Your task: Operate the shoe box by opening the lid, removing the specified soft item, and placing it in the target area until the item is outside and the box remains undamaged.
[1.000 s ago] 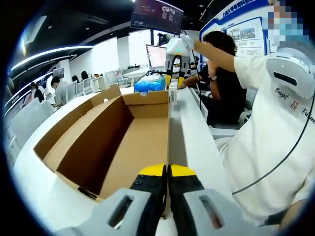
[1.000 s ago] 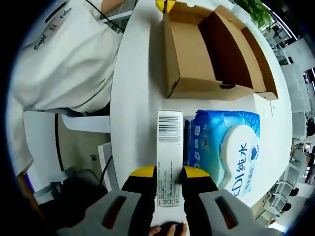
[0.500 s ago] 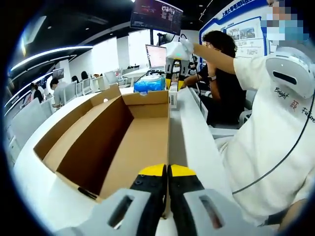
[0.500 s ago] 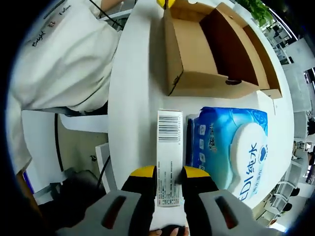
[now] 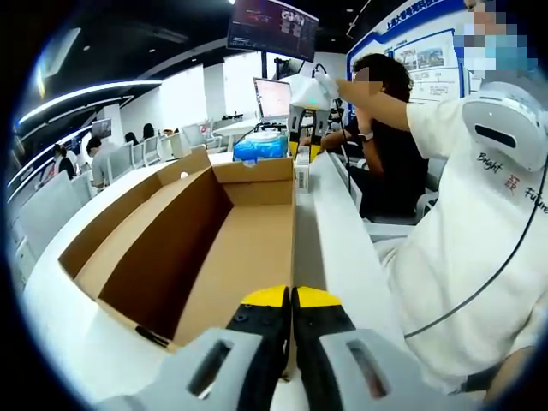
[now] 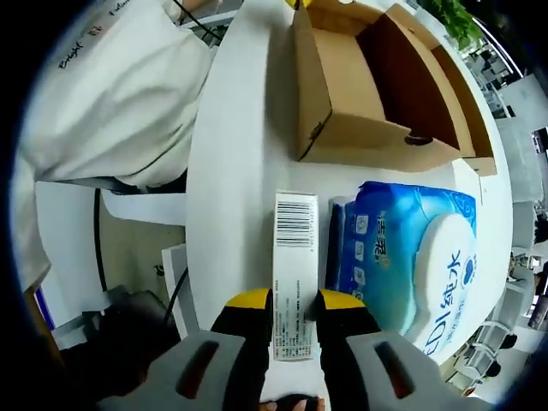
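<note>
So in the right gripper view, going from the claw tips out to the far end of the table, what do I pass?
Right claw → barcoded white box → cardboard shoe box → left claw's yellow tips.

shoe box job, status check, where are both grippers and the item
Left gripper shut on the shoe box wall. Right gripper shut on a white barcoded carton, above the table. Wet wipes pack outside, beside the empty box.
</note>
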{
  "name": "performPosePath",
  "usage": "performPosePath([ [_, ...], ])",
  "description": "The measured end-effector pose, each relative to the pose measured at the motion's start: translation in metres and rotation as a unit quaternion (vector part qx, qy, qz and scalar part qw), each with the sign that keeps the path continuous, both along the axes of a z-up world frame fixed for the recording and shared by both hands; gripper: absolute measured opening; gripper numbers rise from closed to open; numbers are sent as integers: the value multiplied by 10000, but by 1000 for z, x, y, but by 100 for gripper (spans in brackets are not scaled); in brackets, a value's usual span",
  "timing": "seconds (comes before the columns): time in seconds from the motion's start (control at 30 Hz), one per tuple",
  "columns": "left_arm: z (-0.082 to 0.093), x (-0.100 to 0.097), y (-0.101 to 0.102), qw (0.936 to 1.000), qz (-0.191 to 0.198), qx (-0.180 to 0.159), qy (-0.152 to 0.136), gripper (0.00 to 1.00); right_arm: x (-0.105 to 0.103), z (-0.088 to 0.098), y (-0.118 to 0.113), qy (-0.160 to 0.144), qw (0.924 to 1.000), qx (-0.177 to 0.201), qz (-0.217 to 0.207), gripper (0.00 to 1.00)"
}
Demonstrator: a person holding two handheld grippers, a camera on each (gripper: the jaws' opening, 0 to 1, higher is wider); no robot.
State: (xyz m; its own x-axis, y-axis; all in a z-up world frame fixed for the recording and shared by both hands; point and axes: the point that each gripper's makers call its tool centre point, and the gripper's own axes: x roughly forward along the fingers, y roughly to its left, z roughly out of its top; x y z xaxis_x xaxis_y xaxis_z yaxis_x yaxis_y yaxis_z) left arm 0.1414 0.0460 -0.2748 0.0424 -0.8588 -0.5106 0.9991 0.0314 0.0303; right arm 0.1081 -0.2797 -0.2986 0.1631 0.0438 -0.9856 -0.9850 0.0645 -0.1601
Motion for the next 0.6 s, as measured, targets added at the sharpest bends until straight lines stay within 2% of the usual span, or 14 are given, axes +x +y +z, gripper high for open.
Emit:
performPosePath([
  [0.6, 0, 0, 0, 10000, 5, -2, -8, 1, 4, -5, -3, -166, 9999, -37, 17, 19],
])
